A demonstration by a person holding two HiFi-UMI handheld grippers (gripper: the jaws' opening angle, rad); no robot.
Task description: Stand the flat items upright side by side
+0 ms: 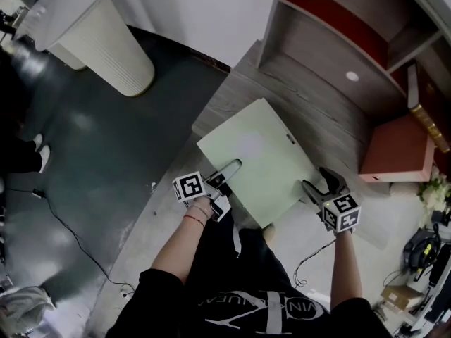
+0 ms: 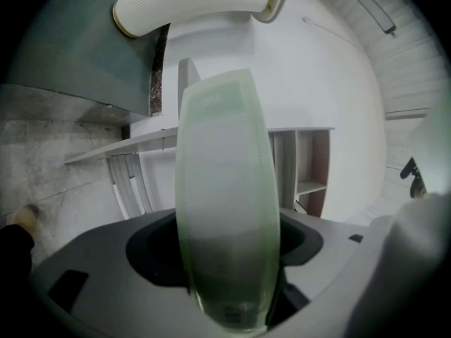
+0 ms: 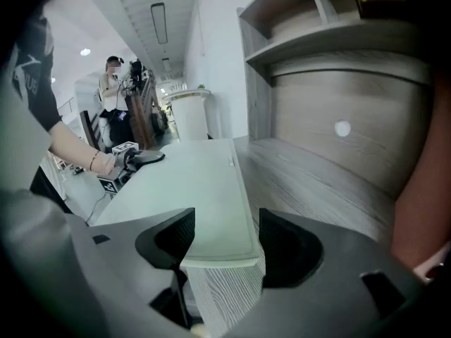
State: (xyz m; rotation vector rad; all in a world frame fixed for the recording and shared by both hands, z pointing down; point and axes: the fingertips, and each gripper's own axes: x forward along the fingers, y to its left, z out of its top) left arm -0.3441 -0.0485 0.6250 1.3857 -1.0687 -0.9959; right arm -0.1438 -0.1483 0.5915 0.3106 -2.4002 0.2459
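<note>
A large pale green flat board (image 1: 257, 153) lies over the front of a grey wooden desk (image 1: 310, 97). My left gripper (image 1: 229, 169) is turned on its side at the board's near-left edge. In the left gripper view the board (image 2: 222, 160) runs edge-on through the left gripper (image 2: 225, 273) and fills the gap, so the jaws are shut on its thickness. My right gripper (image 1: 320, 183) is at the board's right corner. In the right gripper view that gripper (image 3: 218, 238) stands level and open, with the board (image 3: 190, 189) corner in the gap. Its left jaw overlaps the face and its right jaw stands just off the edge.
A shelf unit (image 1: 331, 34) rises behind the desk, with a red-brown panel (image 1: 394, 150) and a gold-edged book (image 1: 425, 115) at its right. A white ribbed pedestal (image 1: 106, 48) stands on the dark floor at the left. A person (image 3: 113, 90) stands far off.
</note>
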